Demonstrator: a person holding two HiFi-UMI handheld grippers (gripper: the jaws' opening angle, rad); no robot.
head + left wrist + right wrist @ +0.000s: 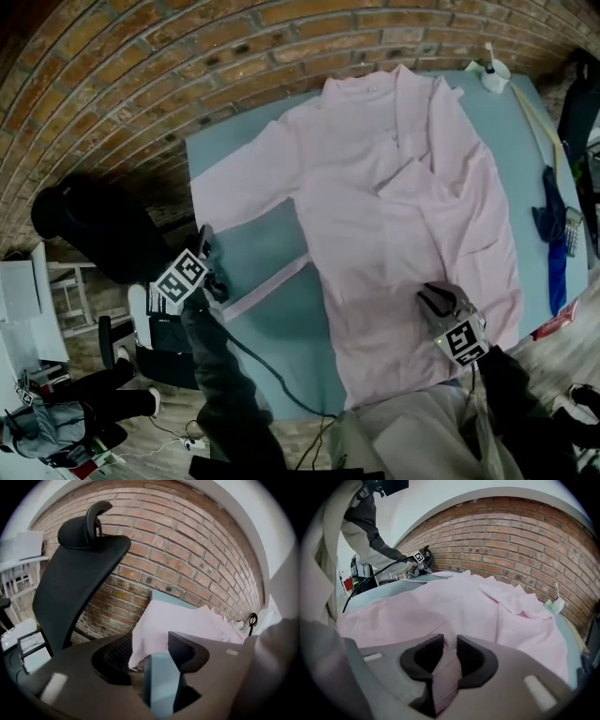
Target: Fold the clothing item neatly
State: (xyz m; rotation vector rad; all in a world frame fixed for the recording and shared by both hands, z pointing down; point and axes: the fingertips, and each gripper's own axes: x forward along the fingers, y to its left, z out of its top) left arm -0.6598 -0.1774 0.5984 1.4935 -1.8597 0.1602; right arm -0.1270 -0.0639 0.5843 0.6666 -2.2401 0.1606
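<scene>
While starting the fold, pinched the big pink cloth shirt point(403, 216), flat on the blue-green table point(272, 239), tight in the right gripper point(447, 658); held the left gripper point(157, 660) empty, fingers apart, at the table's left edge. Needed next, maybe: a grab on the sleeve point(248, 192).

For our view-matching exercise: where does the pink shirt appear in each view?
Head view: shirt spread across the table, centre-right.
Left gripper view: shirt right of centre, on the table.
Right gripper view: shirt fills the middle, pinched in the right gripper's fingers.
Shared landmark: brick wall.
</scene>
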